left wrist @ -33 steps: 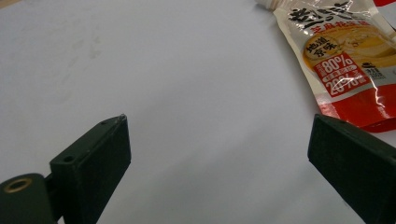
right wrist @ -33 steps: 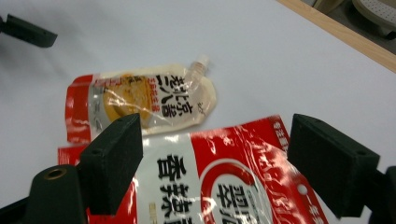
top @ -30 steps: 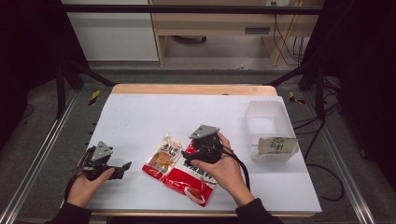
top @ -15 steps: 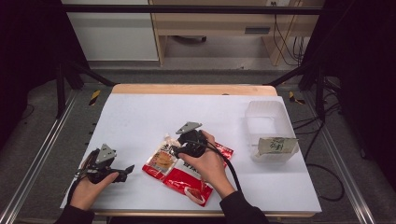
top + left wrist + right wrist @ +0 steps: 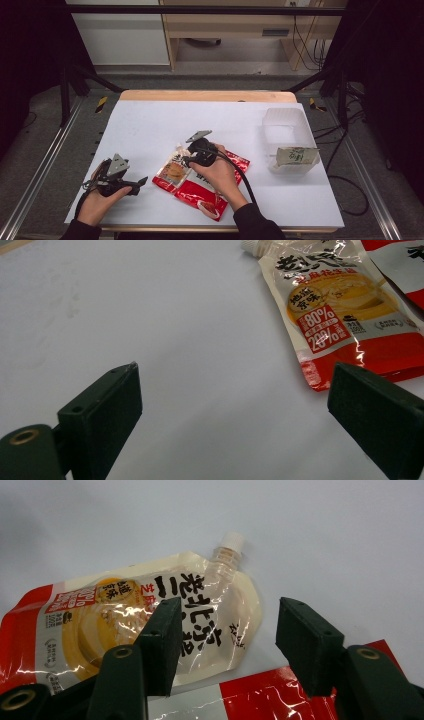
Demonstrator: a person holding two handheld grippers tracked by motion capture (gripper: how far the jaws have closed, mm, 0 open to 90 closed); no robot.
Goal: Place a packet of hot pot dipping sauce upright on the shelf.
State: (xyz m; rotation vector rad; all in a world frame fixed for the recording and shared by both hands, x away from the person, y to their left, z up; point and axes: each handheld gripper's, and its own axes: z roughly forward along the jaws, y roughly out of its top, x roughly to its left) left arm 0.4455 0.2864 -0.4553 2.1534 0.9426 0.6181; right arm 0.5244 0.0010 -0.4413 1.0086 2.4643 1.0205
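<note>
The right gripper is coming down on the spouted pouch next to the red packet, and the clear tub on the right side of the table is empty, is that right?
Not quite: the clear tub isn't empty. The high view shows a green-printed packet sitting in it. Otherwise yes: the right gripper is at the spouted pouch beside the red packet.

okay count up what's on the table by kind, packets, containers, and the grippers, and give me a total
Spouted sauce pouch: 1
Red packet: 1
Green-and-white packet: 1
Clear plastic container: 1
Grippers: 2, left gripper and right gripper
Total: 6
</note>
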